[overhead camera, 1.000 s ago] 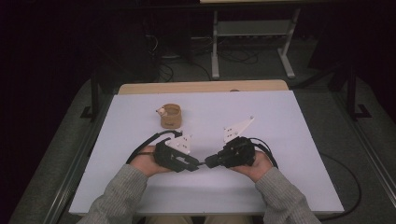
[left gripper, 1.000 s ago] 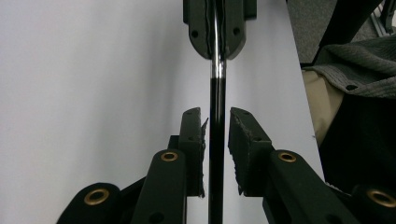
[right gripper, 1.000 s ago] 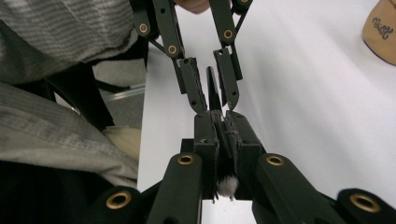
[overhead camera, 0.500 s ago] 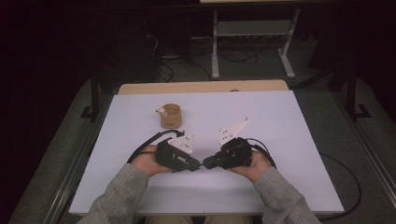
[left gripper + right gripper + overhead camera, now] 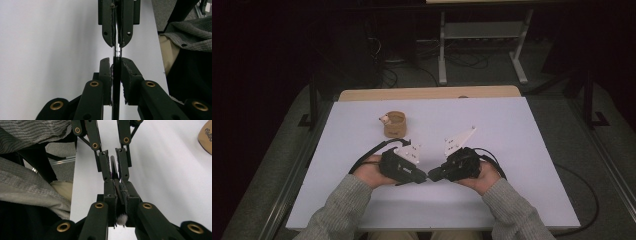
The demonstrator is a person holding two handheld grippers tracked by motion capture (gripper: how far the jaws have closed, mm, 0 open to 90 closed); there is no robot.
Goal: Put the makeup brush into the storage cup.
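Observation:
My left gripper (image 5: 419, 176) and right gripper (image 5: 435, 174) point at each other tip to tip, low over the white table (image 5: 512, 130). A thin black rod with a shiny metal section (image 5: 116, 53) runs between them, and both pairs of jaws are shut on it. In the left gripper view my own jaws (image 5: 115, 64) clamp its near part and the right gripper (image 5: 116, 43) clamps the far part. In the right gripper view a white tuft (image 5: 122, 219) shows at the rod's end, deep between my right gripper's jaws (image 5: 119, 185), with the left gripper (image 5: 113, 171) beyond.
A squat brown cup (image 5: 395, 124) with a small pale thing on its rim stands behind the left hand; its tan edge (image 5: 206, 136) shows in the right gripper view. The person's grey sleeves (image 5: 337, 210) come in over the table's near edge.
The right gripper has edged a little to the left, toward the left gripper. The left hand and the cup have stayed put.

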